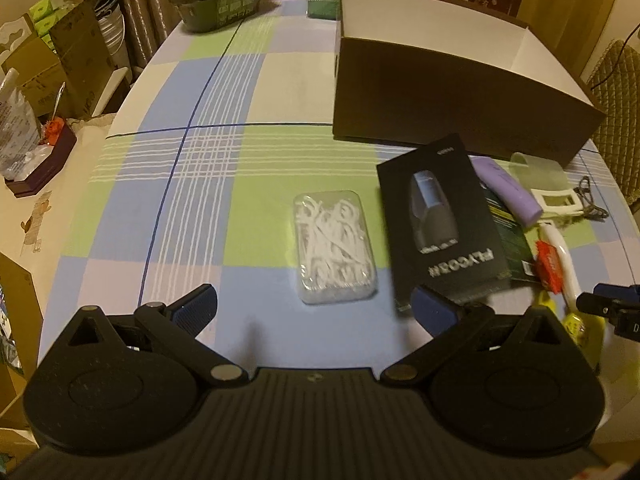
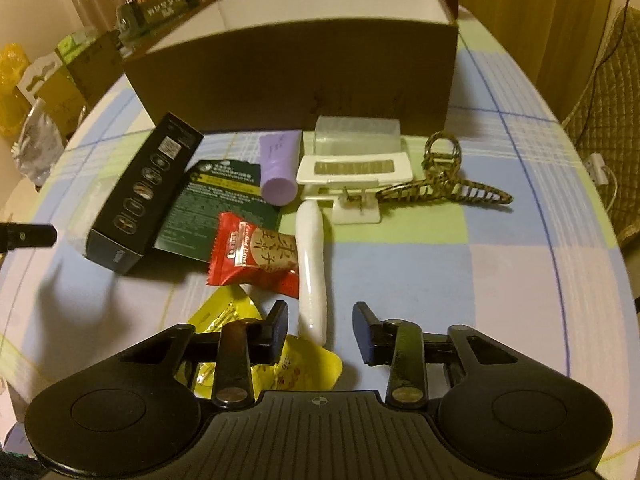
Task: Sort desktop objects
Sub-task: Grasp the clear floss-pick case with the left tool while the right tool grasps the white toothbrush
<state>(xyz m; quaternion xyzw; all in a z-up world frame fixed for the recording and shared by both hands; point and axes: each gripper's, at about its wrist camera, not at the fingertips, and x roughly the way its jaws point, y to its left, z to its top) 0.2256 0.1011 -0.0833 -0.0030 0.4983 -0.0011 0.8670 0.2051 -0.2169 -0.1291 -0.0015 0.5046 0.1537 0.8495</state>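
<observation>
My right fingers [image 2: 320, 330] stood partly closed, pads either side of the white handle [image 2: 313, 268] but not yet touching it; nothing gripped. My left fingers [image 1: 316, 312] were spread wide and empty, hovering over the surface [image 1: 200, 184] just short of the floss case [image 1: 334, 246].

Layout: the pile lay in front of the big box [image 2: 296, 76], which stood open at the top. The handle ran from the yellow packet [image 2: 296, 364] up toward the white comb part [image 2: 354, 168], with the red candy wrapper [image 2: 256, 254] lying against its left side. The black carton [image 2: 144, 196], green sachet [image 2: 220, 204], purple tube [image 2: 278, 172] and hair claw [image 2: 448, 184] lay around it.

Step in hand, as I judged it: approach to two picks, handle on the right, floss case on the left. Next move called for lowering the right, closing on the handle clear of the wrapper, then lifting to the box.
</observation>
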